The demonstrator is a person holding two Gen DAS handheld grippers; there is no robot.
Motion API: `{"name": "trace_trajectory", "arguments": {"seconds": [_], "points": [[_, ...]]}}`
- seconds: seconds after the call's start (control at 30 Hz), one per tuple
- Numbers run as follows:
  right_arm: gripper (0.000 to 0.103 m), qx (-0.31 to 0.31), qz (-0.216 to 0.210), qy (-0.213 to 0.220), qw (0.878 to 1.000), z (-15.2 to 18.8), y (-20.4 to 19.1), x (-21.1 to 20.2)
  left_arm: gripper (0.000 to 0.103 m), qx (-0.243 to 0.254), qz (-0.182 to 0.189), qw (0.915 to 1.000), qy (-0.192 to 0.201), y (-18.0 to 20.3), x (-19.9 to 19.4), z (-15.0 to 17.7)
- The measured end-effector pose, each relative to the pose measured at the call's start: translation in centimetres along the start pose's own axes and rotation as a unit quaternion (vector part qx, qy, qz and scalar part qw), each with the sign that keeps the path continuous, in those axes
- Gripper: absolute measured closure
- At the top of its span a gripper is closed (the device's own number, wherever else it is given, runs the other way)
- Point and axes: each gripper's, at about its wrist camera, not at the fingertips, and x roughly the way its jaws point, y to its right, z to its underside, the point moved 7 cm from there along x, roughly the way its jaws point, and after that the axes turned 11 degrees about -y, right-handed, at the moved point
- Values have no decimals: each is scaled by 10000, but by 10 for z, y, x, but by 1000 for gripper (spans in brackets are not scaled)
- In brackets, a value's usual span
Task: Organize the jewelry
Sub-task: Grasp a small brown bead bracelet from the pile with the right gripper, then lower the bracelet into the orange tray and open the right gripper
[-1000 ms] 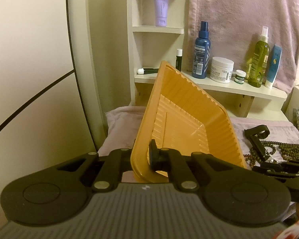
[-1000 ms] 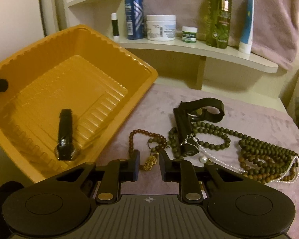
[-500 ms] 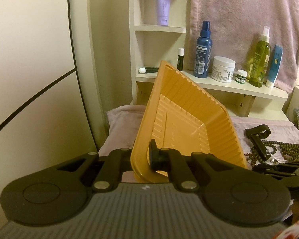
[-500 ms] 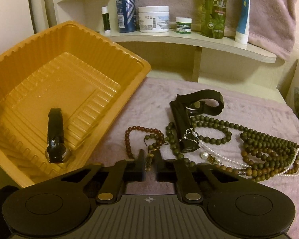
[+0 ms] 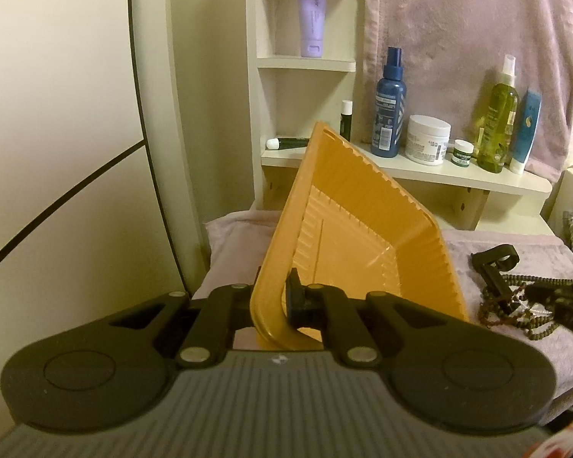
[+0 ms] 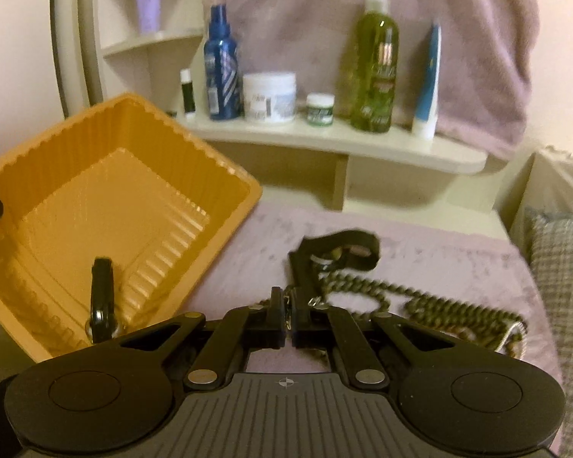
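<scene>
My left gripper (image 5: pixel 277 301) clamps the orange tray (image 5: pixel 347 236)'s rim. My right gripper (image 6: pixel 286 318) pinches a small brown bracelet (image 6: pixel 286 311); carry it slowly toward ten o'clock, over the tray.

Watch (image 6: pixel 102 297) in tray (image 6: pixel 217 175), left of bead strands (image 6: pixel 420 297) on cloth (image 6: pixel 439 252); shelf (image 6: pixel 363 145) w/ bottles behind, prob. toiletries.

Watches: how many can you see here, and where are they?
2. One watch lies inside the orange tray. The other watch lies on the purple cloth, touching the bead strands; more may be hidden under them.
</scene>
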Motion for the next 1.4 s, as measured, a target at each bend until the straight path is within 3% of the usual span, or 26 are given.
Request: {"name": "trace_trajectory", "arguments": {"seconds": [0.4,0.67,0.87,1.1,1.4], "points": [[100,-15,54,353,9994,-30,5,-29,96,-40,41,10000,-16,-2,0,-1],[100,-236,-249,584,9977,-51,-18,-44,96,-59,54,10000,-22,-2,-1,0],[100,-400,-703,705,9942,-66,-42,-51,96,-62,53,10000,-19,-2,-2,0],[100,-621,-1380,586,9867,-75,-72,-42,96,-79,54,9999,-34,-1,-2,1],[100,-1013,-1371,234,9851,-65,-97,-14,96,-112,61,9999,-53,-3,-2,1]]}}
